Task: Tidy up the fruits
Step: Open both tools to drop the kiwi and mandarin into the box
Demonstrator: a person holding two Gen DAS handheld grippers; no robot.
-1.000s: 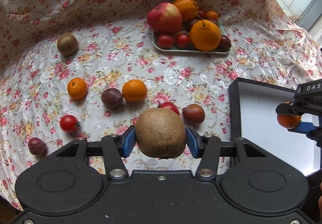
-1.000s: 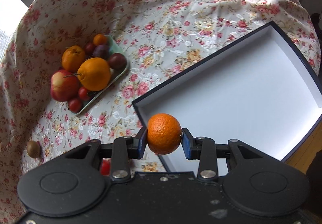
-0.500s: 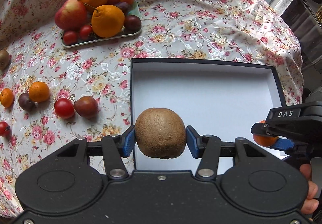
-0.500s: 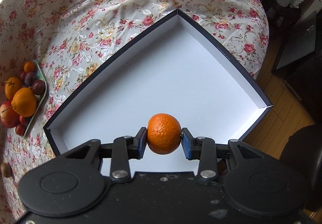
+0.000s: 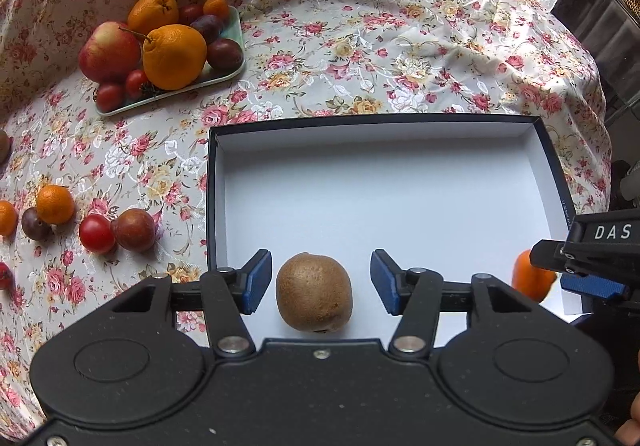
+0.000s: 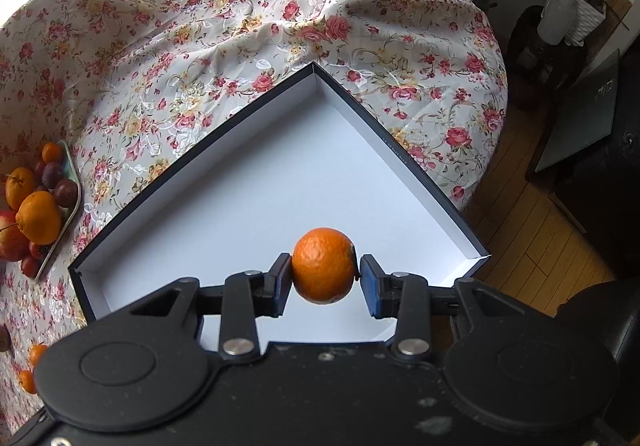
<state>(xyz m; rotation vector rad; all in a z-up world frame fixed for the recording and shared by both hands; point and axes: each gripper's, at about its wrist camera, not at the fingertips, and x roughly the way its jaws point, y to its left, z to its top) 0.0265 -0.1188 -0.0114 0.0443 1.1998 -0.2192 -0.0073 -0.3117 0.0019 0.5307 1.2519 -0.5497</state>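
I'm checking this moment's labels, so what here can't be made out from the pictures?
- Left wrist view: whether the kiwi rests on the box floor; the left gripper body cuts off its underside.
- Left wrist view: most of the mandarin, hidden by the right gripper.
- Right wrist view: the kiwi, out of frame.

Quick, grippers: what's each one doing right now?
Left gripper: open, pads clear of the kiwi lying in the box.
Right gripper: the pads look barely parted around the mandarin; grip cannot be told.
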